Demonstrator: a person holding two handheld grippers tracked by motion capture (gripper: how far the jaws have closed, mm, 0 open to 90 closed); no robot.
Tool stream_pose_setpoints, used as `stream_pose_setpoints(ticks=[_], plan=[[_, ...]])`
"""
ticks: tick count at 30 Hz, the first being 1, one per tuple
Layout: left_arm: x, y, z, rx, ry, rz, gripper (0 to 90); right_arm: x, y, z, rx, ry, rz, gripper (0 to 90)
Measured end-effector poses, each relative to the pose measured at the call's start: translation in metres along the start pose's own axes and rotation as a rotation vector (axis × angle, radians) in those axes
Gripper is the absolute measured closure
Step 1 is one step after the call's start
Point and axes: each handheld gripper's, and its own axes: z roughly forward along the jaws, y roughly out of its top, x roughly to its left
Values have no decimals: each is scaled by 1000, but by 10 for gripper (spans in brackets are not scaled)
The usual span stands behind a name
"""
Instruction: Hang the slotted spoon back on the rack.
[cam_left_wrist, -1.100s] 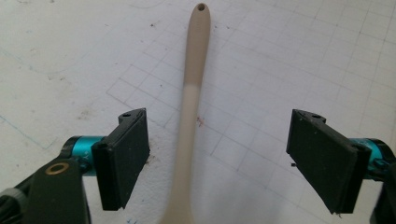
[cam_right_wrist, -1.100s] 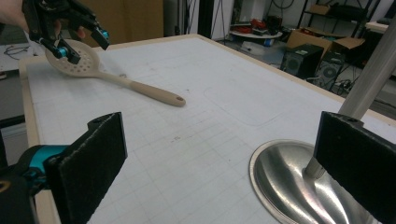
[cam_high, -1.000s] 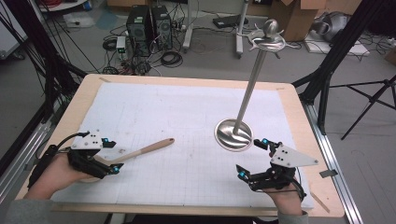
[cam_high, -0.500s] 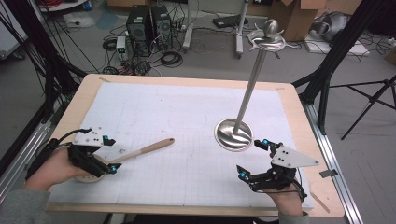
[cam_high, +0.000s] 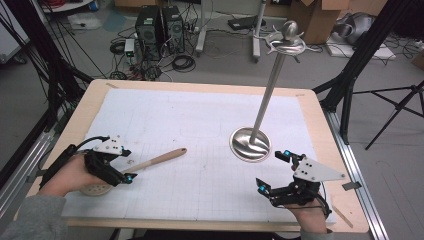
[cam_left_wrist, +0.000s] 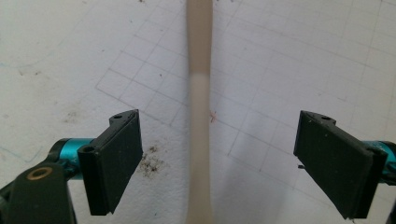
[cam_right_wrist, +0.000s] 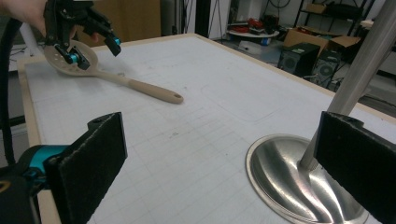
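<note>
The slotted spoon (cam_high: 145, 164) lies flat on the white gridded mat (cam_high: 200, 125), in the table's 8 o'clock area as the high view shows it. Its perforated bowl sits under the person's left hand (cam_high: 70, 175), and its beige handle points away toward 2 o'clock, ending near the mat's middle.

The left gripper (cam_high: 117, 165) hangs directly over the spoon's neck. In the left gripper view the handle (cam_left_wrist: 200, 116) runs straight from 6 o'clock to 12 o'clock between the two black pads (cam_left_wrist: 114, 158), with clear mat showing on either side of it. The jaws have just been closing a little, yet they stand spread wide and released, the handle between them and untouched. The right gripper view shows the same from across the table: the left gripper (cam_right_wrist: 91, 49) at 10 o'clock, poised above the spoon's bowl (cam_right_wrist: 70, 58).

The right gripper (cam_high: 275, 172) sits at the table's 5 o'clock, held by the right hand (cam_high: 312, 220) near the front edge. Its jaws are also spread apart and grasp nothing. Just beyond it, at roughly 12 o'clock from its tips, stands the metal stand (cam_high: 267, 100), its round polished base (cam_right_wrist: 299, 182) resting on the mat and its slim pole rising to a hooked top.
</note>
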Motion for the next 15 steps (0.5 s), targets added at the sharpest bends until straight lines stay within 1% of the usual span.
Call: stream_pose_setpoints(ticks=[1, 2, 3, 5, 7, 9, 10, 12, 15], plan=[[0, 0, 1, 4, 6, -14, 167, 0, 0, 0, 0, 1, -1, 15], [1, -1, 2, 8, 18, -14, 186, 0, -1, 0, 0, 0, -5, 15], [2, -1, 4, 13, 18, -15, 197, 1, -1, 0, 5, 3, 2, 15], [3, -2, 6, 23, 7, -14, 206, 1, -1, 0, 5, 3, -1, 15], [4, -3, 9, 37, -1, -25, 207, 1, -2, 0, 7, 3, 1, 15], [6, -4, 11, 57, -1, -29, 215, 0, -2, -1, 4, 1, 3, 15], [6, -5, 12, 62, -4, -42, 226, -1, -2, -1, 3, 0, 4, 15], [6, -5, 14, 78, -1, -51, 241, -1, -3, -2, 1, -3, 8, 15], [7, -6, 15, 101, 2, -54, 270, -2, -3, -3, -8, -6, 13, 15]])
